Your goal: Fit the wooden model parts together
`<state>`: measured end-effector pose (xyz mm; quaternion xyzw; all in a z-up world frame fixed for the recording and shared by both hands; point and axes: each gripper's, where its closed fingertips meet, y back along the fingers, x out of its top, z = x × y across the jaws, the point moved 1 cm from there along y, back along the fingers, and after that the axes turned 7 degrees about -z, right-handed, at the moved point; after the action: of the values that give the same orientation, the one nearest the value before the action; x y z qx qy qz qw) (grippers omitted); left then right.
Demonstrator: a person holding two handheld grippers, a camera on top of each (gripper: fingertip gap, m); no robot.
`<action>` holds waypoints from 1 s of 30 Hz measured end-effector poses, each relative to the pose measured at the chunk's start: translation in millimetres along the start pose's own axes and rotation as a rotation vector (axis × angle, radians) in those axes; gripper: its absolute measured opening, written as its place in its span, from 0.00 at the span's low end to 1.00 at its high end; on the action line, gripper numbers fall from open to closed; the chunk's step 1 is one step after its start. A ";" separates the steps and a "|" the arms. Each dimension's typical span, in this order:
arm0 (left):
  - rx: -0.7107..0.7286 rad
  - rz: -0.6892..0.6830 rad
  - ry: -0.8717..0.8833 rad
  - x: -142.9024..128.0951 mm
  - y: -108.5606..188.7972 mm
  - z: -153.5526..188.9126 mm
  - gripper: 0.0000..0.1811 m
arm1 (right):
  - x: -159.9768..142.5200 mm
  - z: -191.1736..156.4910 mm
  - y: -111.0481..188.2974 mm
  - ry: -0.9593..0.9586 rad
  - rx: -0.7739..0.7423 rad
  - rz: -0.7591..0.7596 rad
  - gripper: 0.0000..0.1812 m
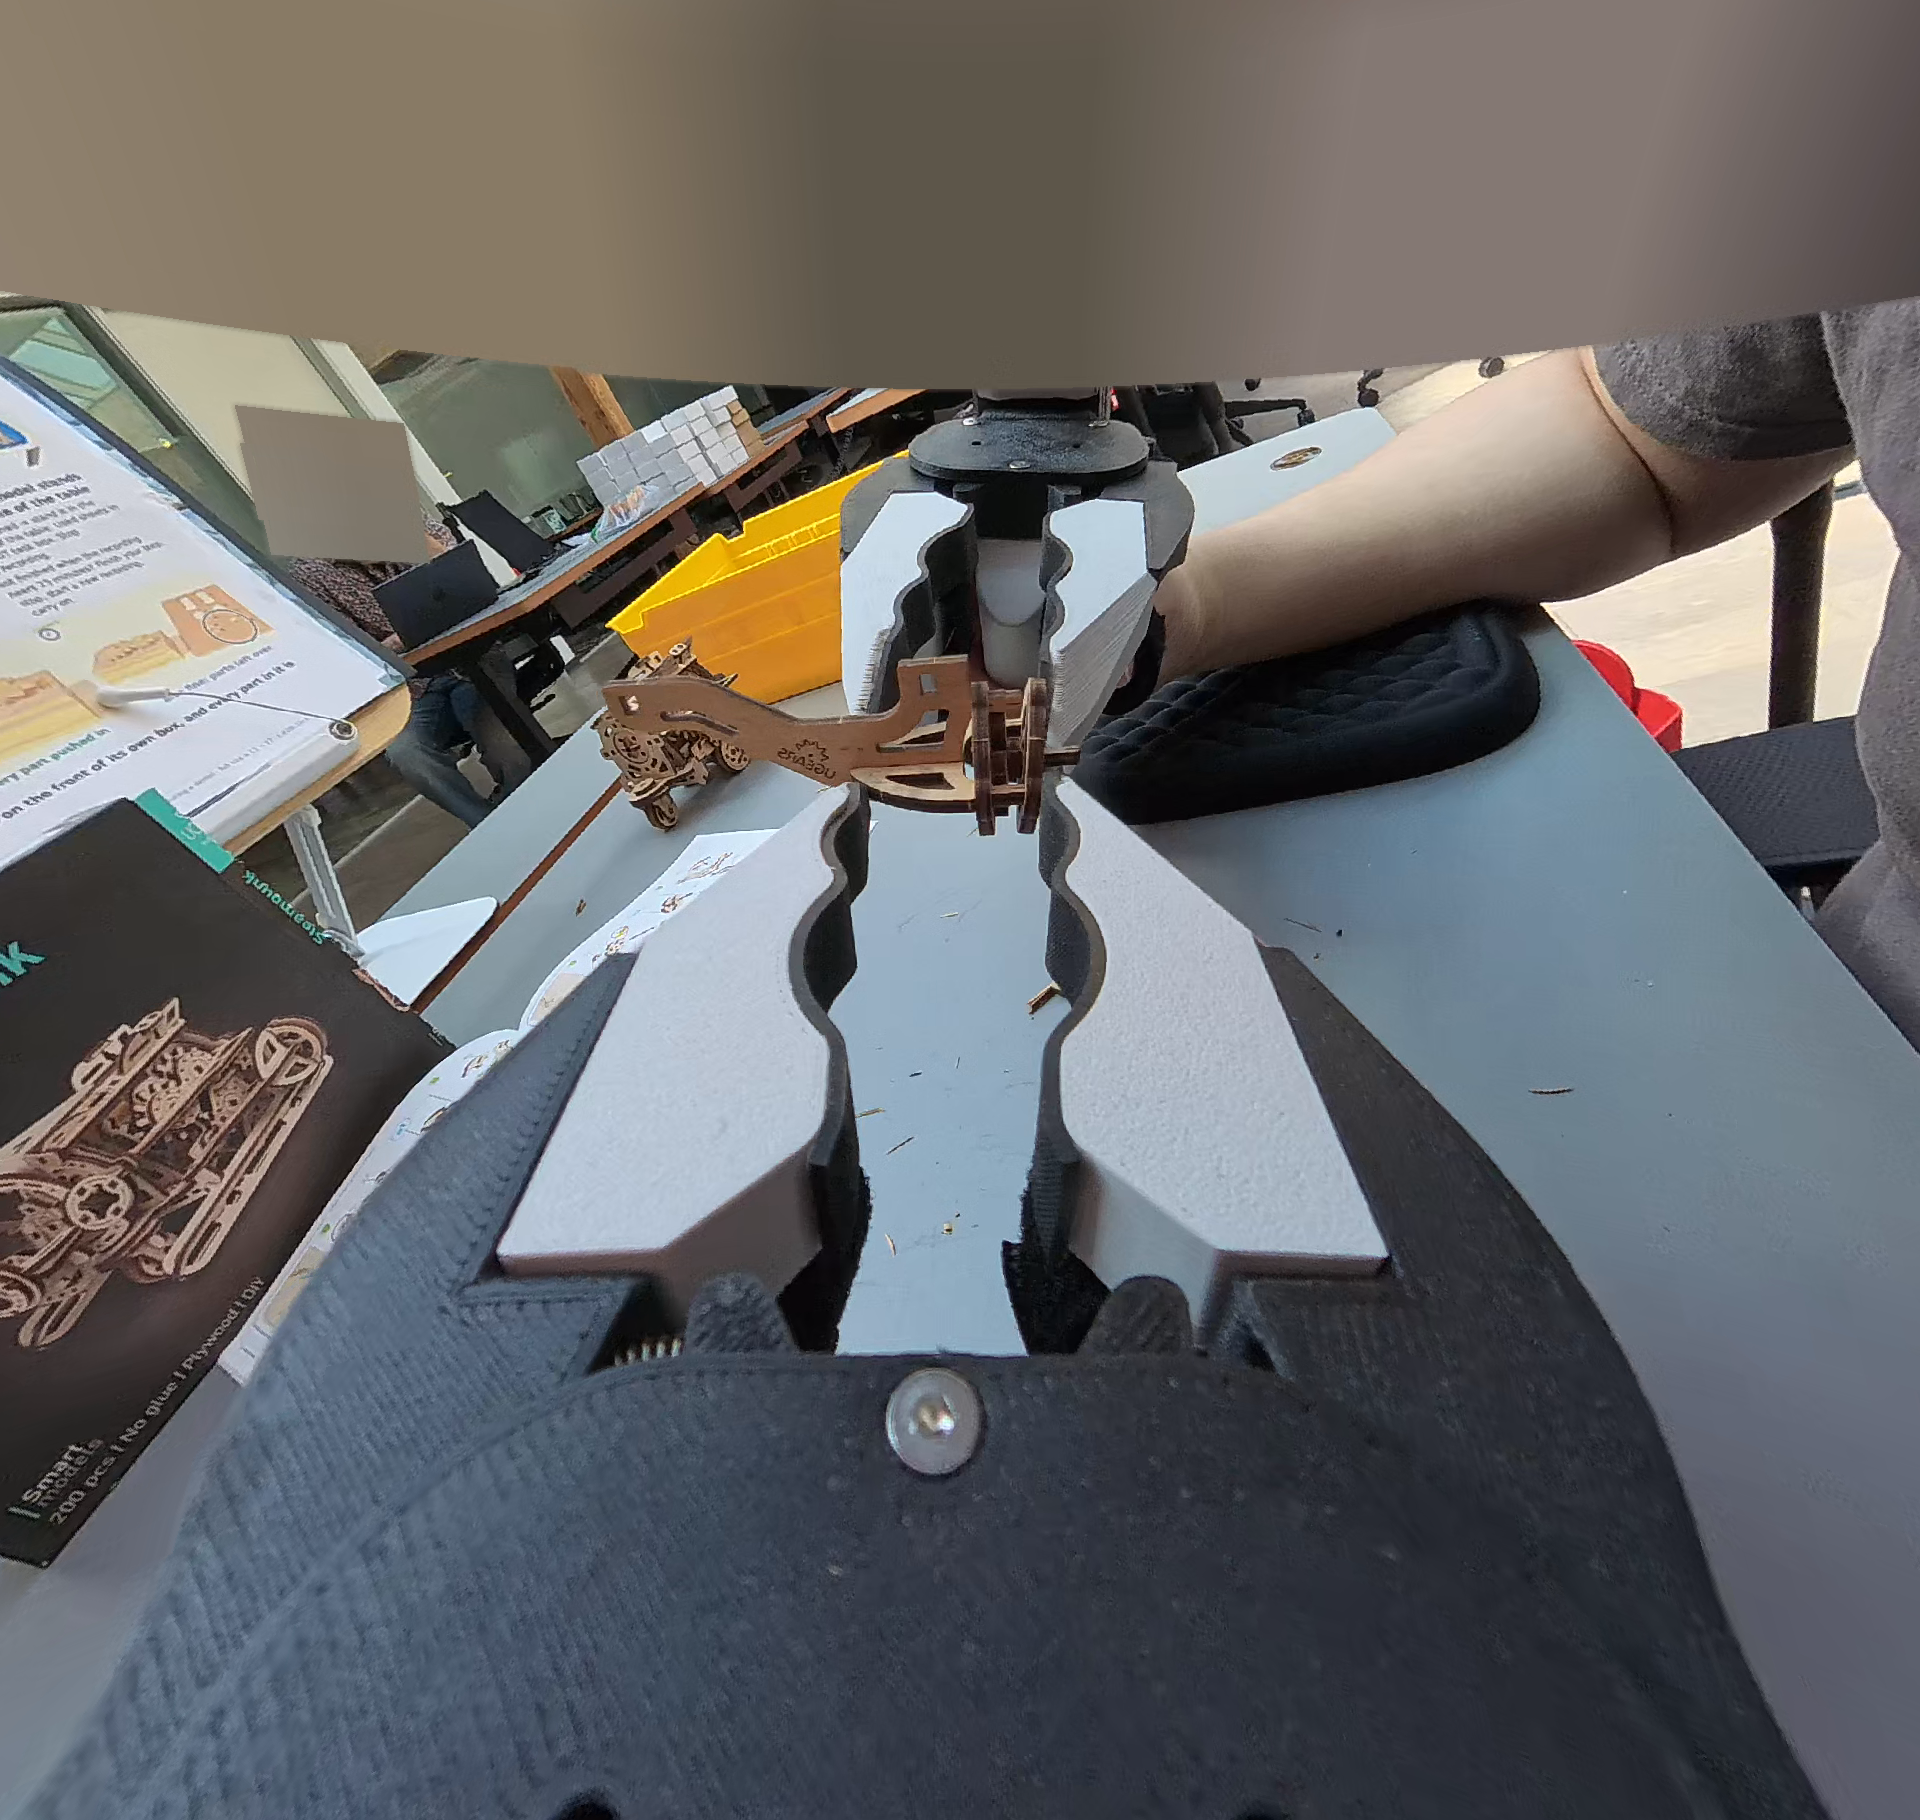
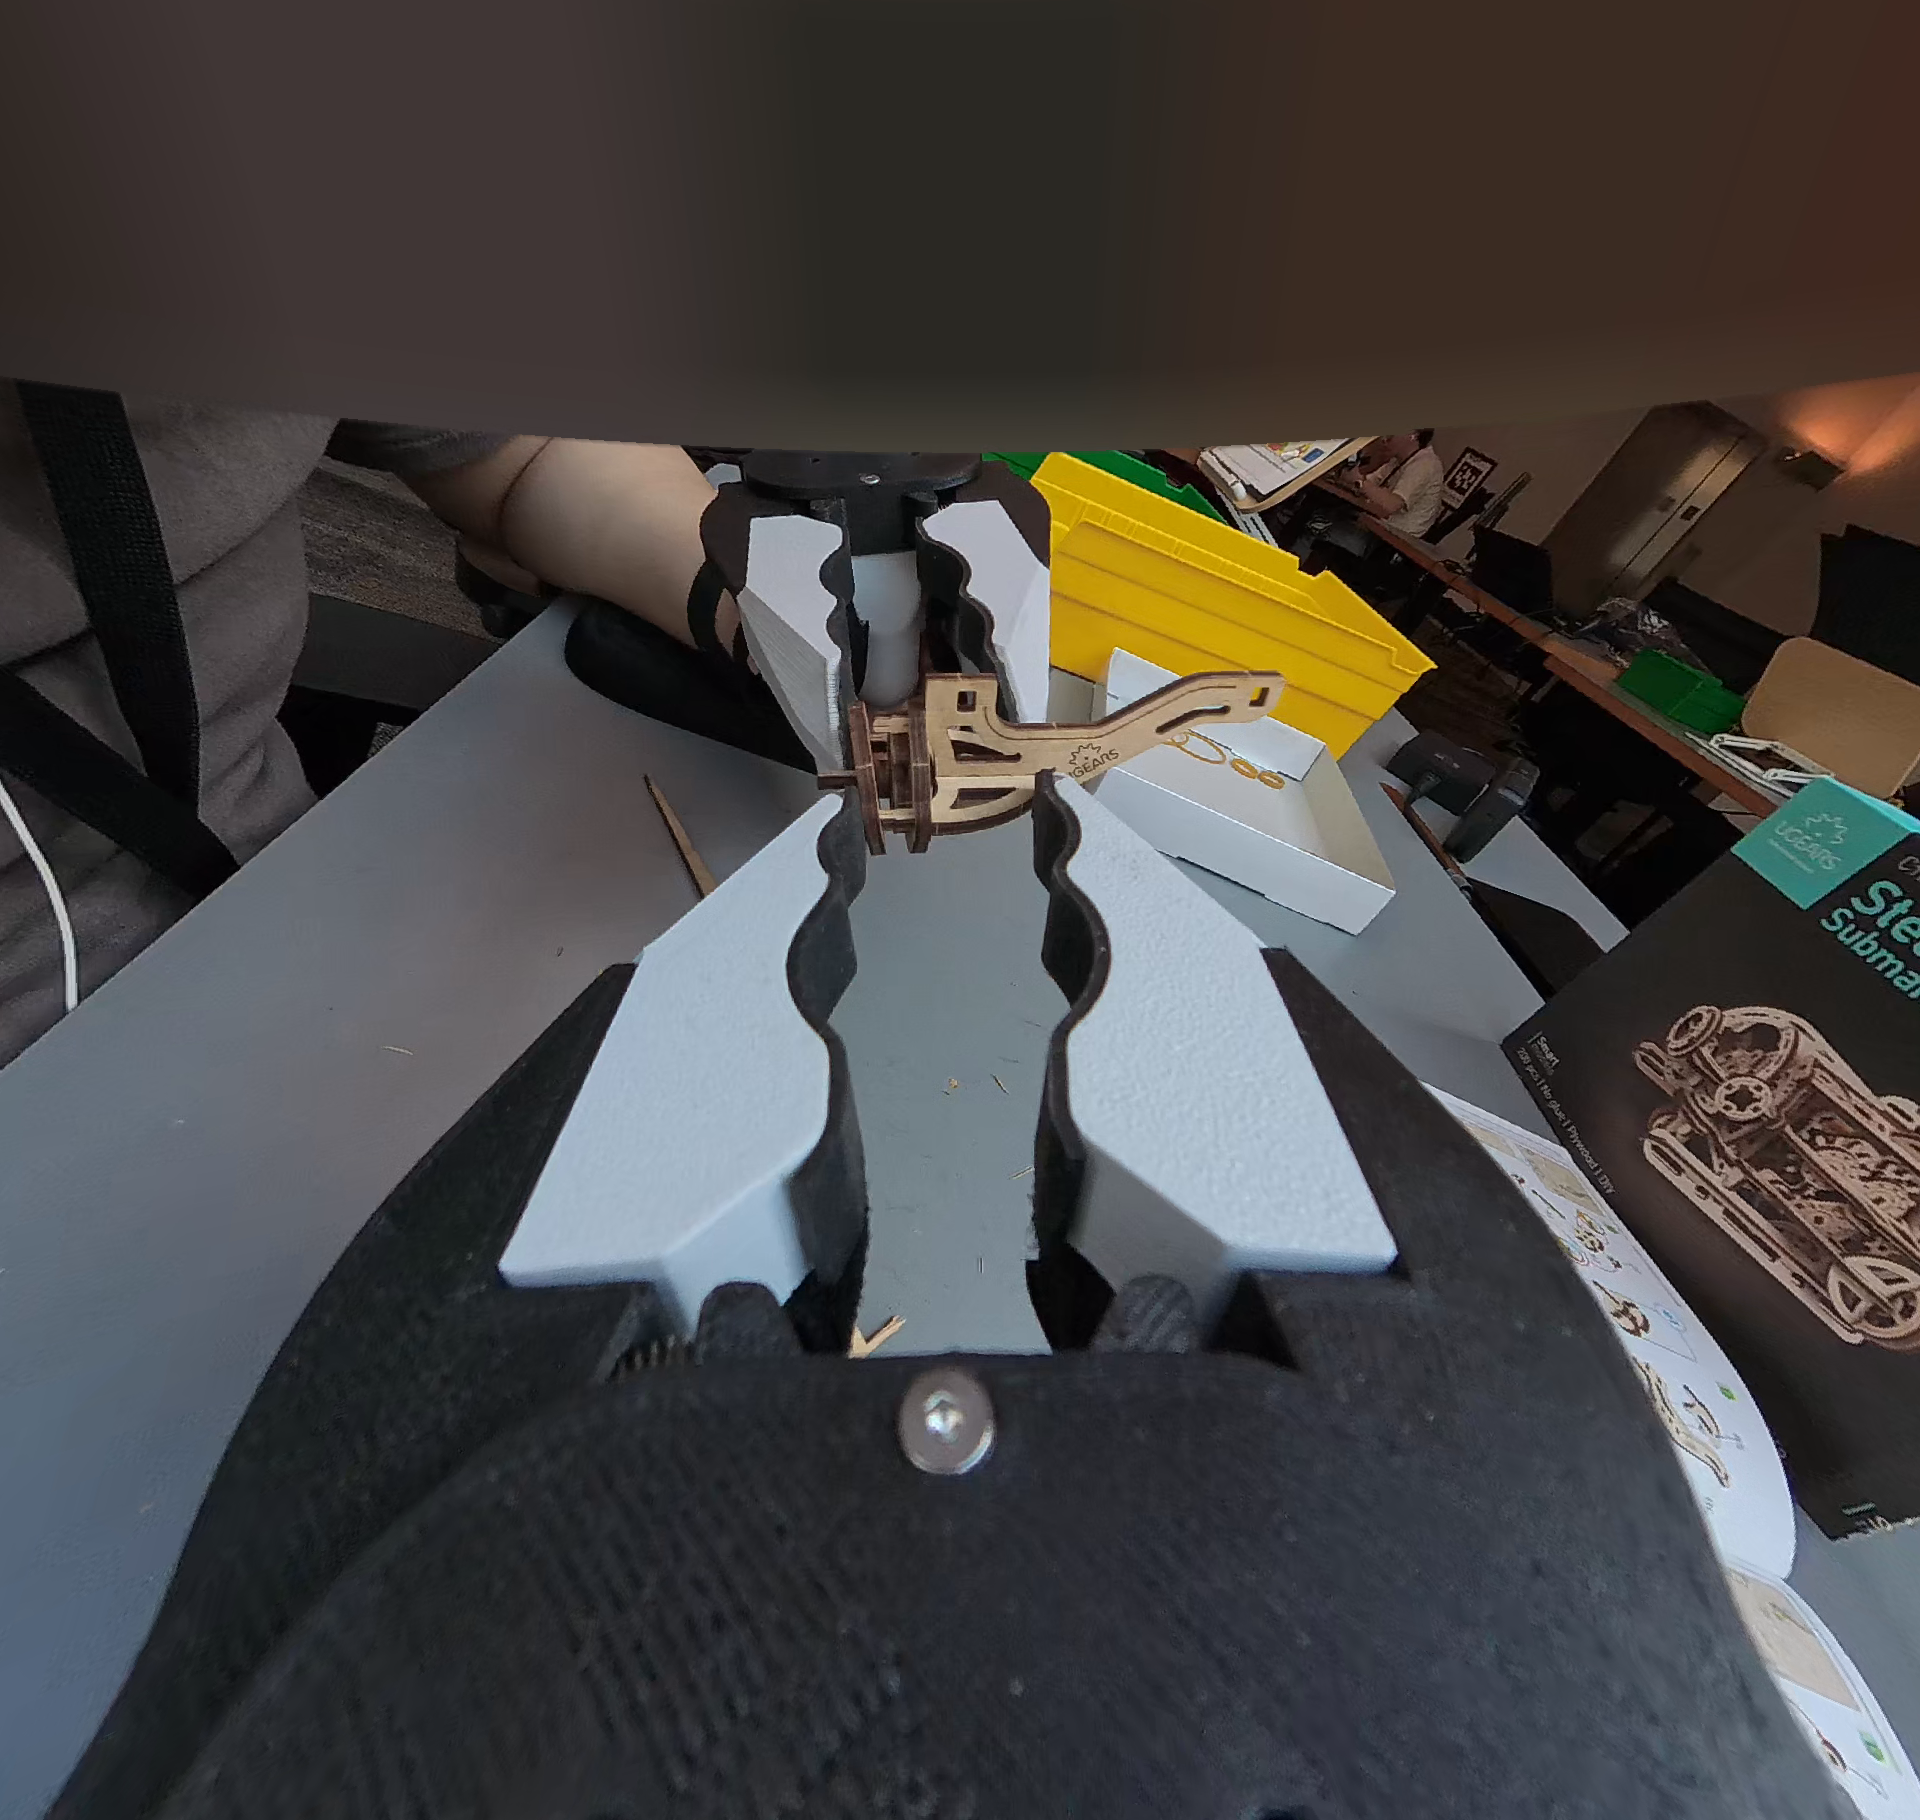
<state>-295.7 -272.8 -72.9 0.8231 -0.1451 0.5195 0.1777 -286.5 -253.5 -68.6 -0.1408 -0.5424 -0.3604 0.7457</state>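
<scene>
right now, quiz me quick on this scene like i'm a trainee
1. True or false: the wooden part lies flat on the table.
2. What colour is the bin behind it?
3. The person's forearm rests on: A) a black pad B) a folded towel C) a stack of books

Key: 1 false, it is up off the table, at the tips of the left gripper and the right gripper; 2 yellow; 3 A.

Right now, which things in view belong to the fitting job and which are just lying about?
Job: wooden part between the left gripper and right gripper; partly built model; instruction sheets; white tray holding small rings.
Lying about: yellow bin; black kit box; black pad; wood splinter.
</scene>
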 end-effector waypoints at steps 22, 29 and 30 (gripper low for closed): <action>0.007 0.020 0.006 3.0 2.6 -0.8 0.15 | -0.6 1.8 -0.2 -0.022 -0.010 0.006 0.17; 0.007 0.016 0.000 3.3 3.2 -0.6 0.15 | -0.2 1.5 -0.6 -0.029 -0.007 0.010 0.17; 0.008 0.015 -0.001 3.4 3.2 -0.8 0.15 | -0.2 1.6 -0.6 -0.027 -0.008 0.009 0.17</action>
<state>-296.3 -275.5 -69.1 0.8231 -0.1491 0.5209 0.1703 -288.1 -253.0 -68.3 -0.1511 -0.5504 -0.3573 0.7393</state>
